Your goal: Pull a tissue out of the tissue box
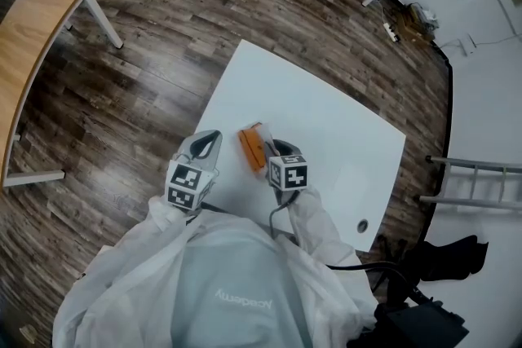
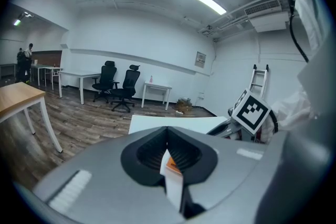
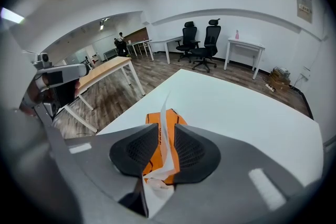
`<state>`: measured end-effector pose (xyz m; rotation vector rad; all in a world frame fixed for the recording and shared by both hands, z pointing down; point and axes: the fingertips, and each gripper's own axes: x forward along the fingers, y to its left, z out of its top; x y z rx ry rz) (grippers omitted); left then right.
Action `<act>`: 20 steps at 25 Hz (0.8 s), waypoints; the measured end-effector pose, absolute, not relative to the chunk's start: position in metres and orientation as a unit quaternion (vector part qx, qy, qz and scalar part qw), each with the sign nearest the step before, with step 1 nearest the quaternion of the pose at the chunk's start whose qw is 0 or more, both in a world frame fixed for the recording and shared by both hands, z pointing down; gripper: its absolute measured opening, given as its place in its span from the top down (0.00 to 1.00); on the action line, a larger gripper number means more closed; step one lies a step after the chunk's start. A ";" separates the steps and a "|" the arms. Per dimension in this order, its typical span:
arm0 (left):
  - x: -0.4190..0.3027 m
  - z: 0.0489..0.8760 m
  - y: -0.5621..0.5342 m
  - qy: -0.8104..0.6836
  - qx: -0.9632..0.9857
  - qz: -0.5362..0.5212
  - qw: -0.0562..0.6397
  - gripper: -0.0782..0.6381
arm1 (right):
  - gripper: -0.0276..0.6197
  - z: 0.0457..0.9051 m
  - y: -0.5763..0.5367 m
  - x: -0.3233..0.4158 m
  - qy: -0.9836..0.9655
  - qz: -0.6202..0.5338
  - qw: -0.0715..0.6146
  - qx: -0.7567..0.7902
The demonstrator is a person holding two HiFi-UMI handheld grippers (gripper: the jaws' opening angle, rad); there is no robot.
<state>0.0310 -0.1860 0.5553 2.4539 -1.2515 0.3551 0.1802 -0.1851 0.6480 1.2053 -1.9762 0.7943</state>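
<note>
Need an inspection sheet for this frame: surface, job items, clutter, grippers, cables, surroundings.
Surface: white table, no marks seen.
Job's things: orange tissue box lying on the table; a tissue stands up out of it.
Clutter: nothing seen.
Grippers: left hand-held gripper has its jaws together, apart from the box, on its left in the head view. Right hand-held gripper is over the box, jaws apart with the tissue between them, not yet pinched.
Cables: black cable at the person's right side.
Surroundings: wood floor, wooden desk, office chairs, ladder.
</note>
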 end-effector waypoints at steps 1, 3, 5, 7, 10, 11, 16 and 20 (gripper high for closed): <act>0.031 0.556 -0.184 -0.443 0.869 0.124 0.181 0.89 | 0.81 0.648 -0.184 0.179 -0.760 0.304 0.340 0.464; 0.030 0.556 -0.181 -0.442 0.871 0.123 0.179 0.89 | 0.84 0.647 -0.181 0.176 -0.760 0.299 0.340 0.466; 0.030 0.558 -0.180 -0.440 0.871 0.124 0.178 0.89 | 0.87 0.646 -0.181 0.174 -0.761 0.294 0.340 0.468; 0.032 0.558 -0.180 -0.438 0.872 0.125 0.179 0.89 | 0.90 0.645 -0.181 0.174 -0.762 0.293 0.338 0.468; 0.036 0.557 -0.179 -0.436 0.873 0.127 0.177 0.89 | 0.91 0.646 -0.179 0.174 -0.764 0.293 0.335 0.467; 0.037 0.556 -0.179 -0.436 0.873 0.128 0.175 0.89 | 0.91 0.645 -0.179 0.175 -0.764 0.293 0.333 0.468; 0.037 0.559 -0.182 -0.432 0.875 0.136 0.170 0.89 | 0.93 0.646 -0.180 0.173 -0.764 0.295 0.328 0.471; 0.045 0.569 -0.182 -0.418 0.880 0.148 0.170 0.89 | 0.94 0.645 -0.180 0.174 -0.762 0.297 0.322 0.476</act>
